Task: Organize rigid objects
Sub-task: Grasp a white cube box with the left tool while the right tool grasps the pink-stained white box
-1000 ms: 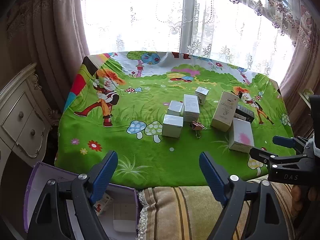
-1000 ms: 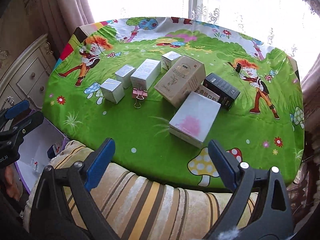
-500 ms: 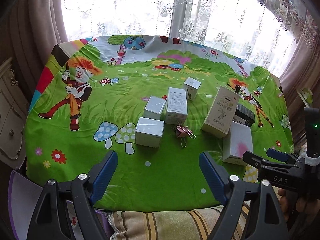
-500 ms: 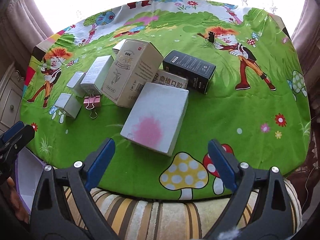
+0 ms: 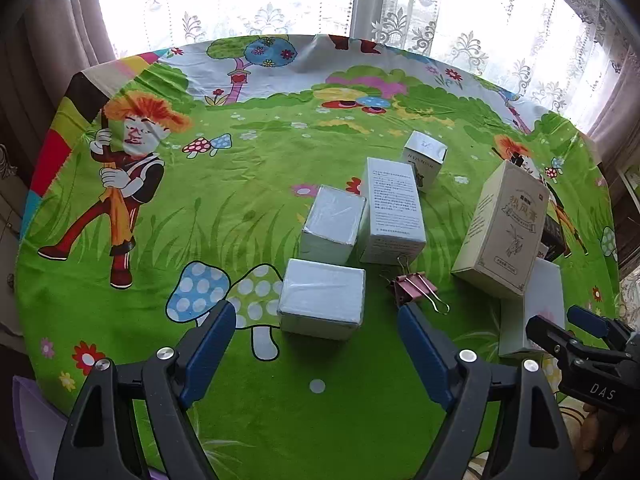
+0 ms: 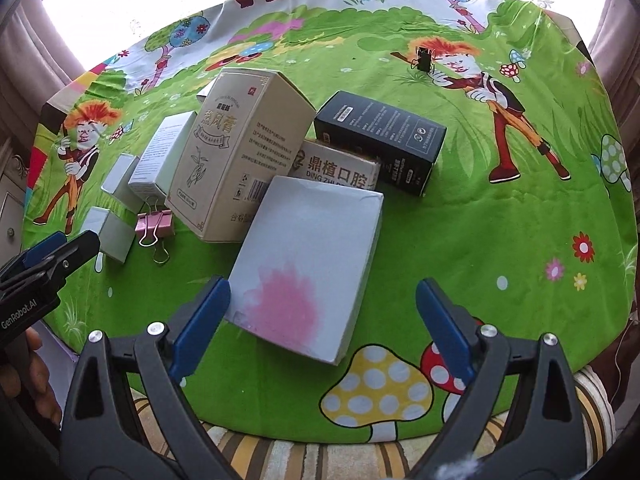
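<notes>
Several boxes lie on a green cartoon cloth [image 5: 240, 208]. My left gripper [image 5: 316, 316] is open, its blue fingers flanking the near end of a small white box [image 5: 322, 298] without touching it. Behind that stand another white box [image 5: 334, 224], a taller printed white box [image 5: 392, 208] and a small box [image 5: 424, 152]. A pink binder clip [image 5: 412, 286] lies to the right. My right gripper [image 6: 322, 288] is open above a flat white box with a pink stain [image 6: 308, 264]. A beige carton [image 6: 240, 148], a labelled box [image 6: 336, 168] and a black box [image 6: 380, 136] sit behind it.
A striped cushion [image 6: 280, 456] runs under the cloth's near edge. A purple container's corner [image 5: 28, 420] shows at lower left. A lace-curtained window [image 5: 360, 0] is behind the table. Bare green cloth lies to the left of the boxes [image 5: 160, 240] and on the right [image 6: 500, 220].
Both grippers have come forward and down toward the table. The small white box now sits between the left fingers' tips, and the pink-stained box fills the space before the right gripper.
</notes>
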